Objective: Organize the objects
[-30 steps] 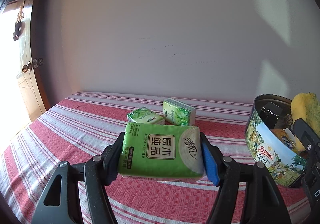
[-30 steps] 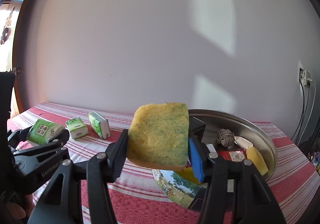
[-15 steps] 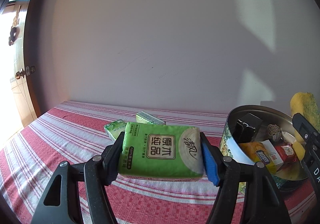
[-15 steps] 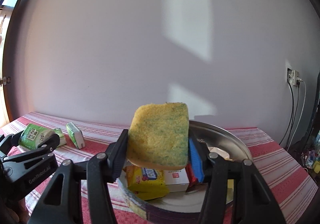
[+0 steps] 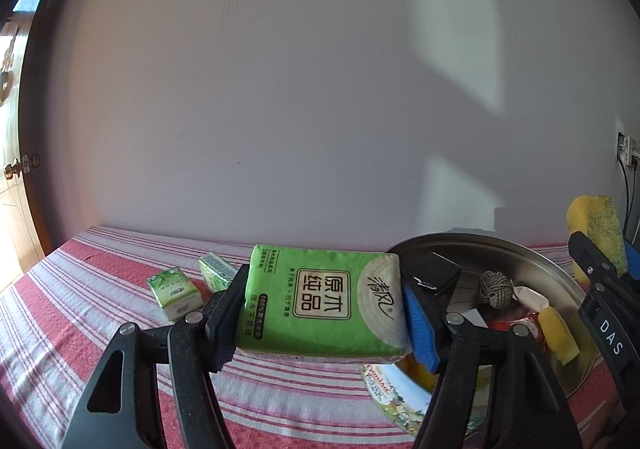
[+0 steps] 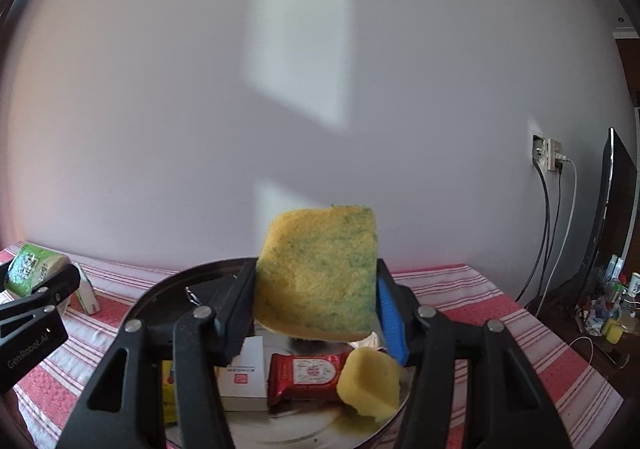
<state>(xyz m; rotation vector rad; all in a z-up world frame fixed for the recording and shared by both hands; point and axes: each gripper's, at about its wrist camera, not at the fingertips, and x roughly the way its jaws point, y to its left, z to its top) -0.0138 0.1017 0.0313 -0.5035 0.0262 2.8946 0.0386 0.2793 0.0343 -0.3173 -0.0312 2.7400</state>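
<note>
Left wrist view shows the left gripper pinching a green tissue pack across its short ends, held above the striped tablecloth just beside the round tin. 2 smaller tissue packs lie on the cloth behind it. From the right wrist view, the right gripper squeezes a yellow sponge directly over the tin's open mouth, above a red snack packet, a white box and a yellow lump, possibly a second sponge. The step in hand looks like loading both items into the tin. Lowering the sponge first, toward the bare metal at the far side, should leave room; the tissue pack is wide, so it probably needs laying flat on top without catching the rim.
</note>
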